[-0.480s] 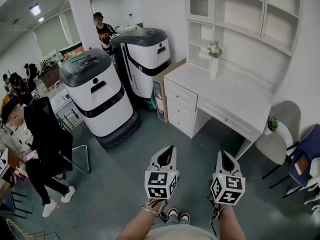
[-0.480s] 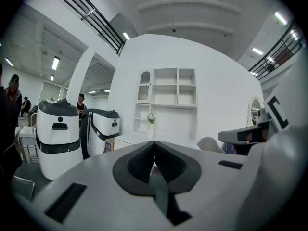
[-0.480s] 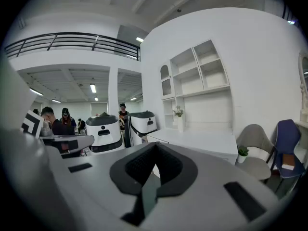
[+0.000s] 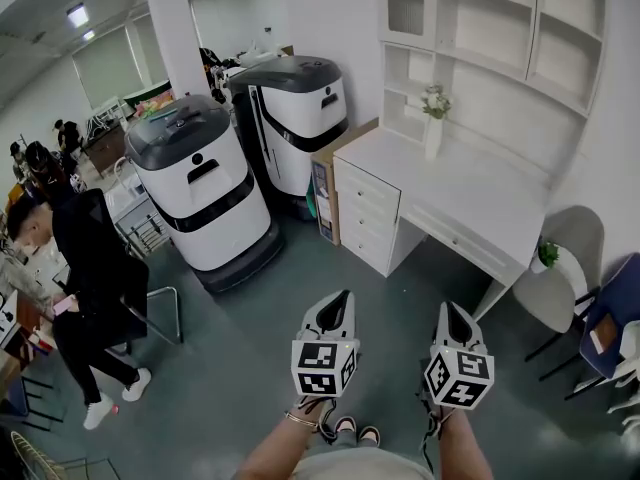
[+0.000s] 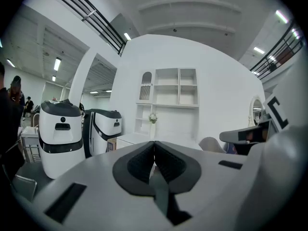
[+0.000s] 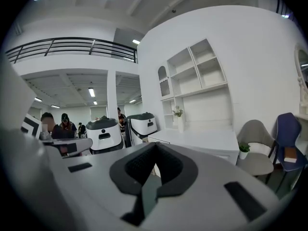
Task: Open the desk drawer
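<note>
The floor [image 4: 250, 348] lies open between the wearer and the furniture, so nothing blocks a walk up. Two big white machines [image 4: 200, 188] stand parked at the left, beside the wall and out of the path. A person [image 4: 90, 268] stands well off to the left, apart from the work.

White shelves [image 4: 490, 38] rise over the desk [image 4: 455, 188], which sits against the wall with its front facing the wearer. The drawers [image 4: 365, 208] are stacked at the desk's left end and all look pushed in. A shallow one also seems to run under the top, and the task does not say which is meant. A chair [image 4: 565, 268] stands at the desk's right, clear of the stack. A vase [image 4: 430, 133] sits far back on the top, where pulling a drawer should not disturb it.

The left tool [image 4: 343, 298] and right tool [image 4: 446, 310] are held low and side by side, pointing at the desk but well apart from it. Each has its jaws pressed together on nothing. This reads as a carrying pose for the approach. A jaw must part before it can take a knob.
</note>
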